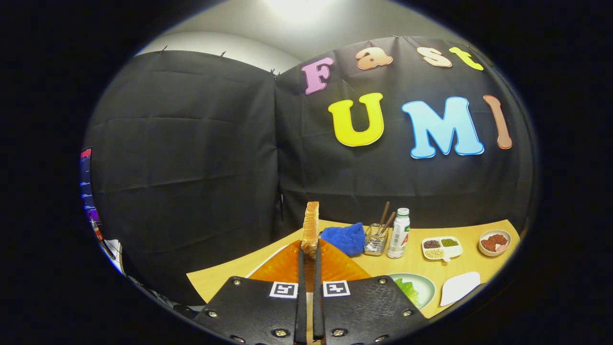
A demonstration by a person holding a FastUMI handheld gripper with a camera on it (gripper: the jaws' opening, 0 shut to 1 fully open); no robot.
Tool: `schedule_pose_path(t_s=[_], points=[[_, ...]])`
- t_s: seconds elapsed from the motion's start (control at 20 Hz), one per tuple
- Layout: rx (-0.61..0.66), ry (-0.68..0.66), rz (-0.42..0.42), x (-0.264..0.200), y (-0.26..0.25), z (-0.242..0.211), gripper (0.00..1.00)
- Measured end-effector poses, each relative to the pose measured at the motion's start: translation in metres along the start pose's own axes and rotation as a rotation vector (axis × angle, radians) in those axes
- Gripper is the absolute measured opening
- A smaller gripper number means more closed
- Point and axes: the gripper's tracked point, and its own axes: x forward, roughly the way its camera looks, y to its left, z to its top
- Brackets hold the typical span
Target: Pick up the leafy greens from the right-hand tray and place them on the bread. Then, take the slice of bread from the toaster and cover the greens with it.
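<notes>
So you've got the hand-held gripper (309, 251) clamped on the slice of bread (311, 229), both fingers pinching its lower edge, with the slice standing upright on edge and lifted above the orange mat (335, 267). Holding it by one edge like that makes sense to me: the flat face stays free, so it can be tipped down over the greens as a lid.

Going left to right across the surface (225, 280): the orange mat sits under and just past the fingers, then a blue cloth (346, 238) is bunched at the far edge. Next to it is a small clear holder (376, 239) with a couple of brown sticks poking out, probably parked at the back to stay out of your way. Then a white bottle (399, 233) with a green cap; it has a label with something red on it, but I can't read it.

Nearer you, a pale green plate (424, 286) has the leafy greens (407, 289) on it, just right of the gripper body. I can't tell if there's bread under them. Further right there's a divided white dish (441, 248) of grains, a white card-like thing (459, 287) at the near edge, and a small bowl (494, 242) with reddish pieces at the far right corner.
</notes>
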Motion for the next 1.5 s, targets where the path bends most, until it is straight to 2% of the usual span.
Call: schedule_pose_path(t_s=[0.2, 0.75, 1.2, 1.5], points=[[0.01, 0.005, -0.071, -0.013, -0.038, -0.012, 0.05], [0.086, 0.061, -0.192, -0.02, -0.105, -0.058, 0.05], [0.092, 0.117, -0.211, -0.007, -0.118, -0.095, 0.05], [0.084, 0.144, -0.185, 0.012, -0.112, -0.117, 0.05]])
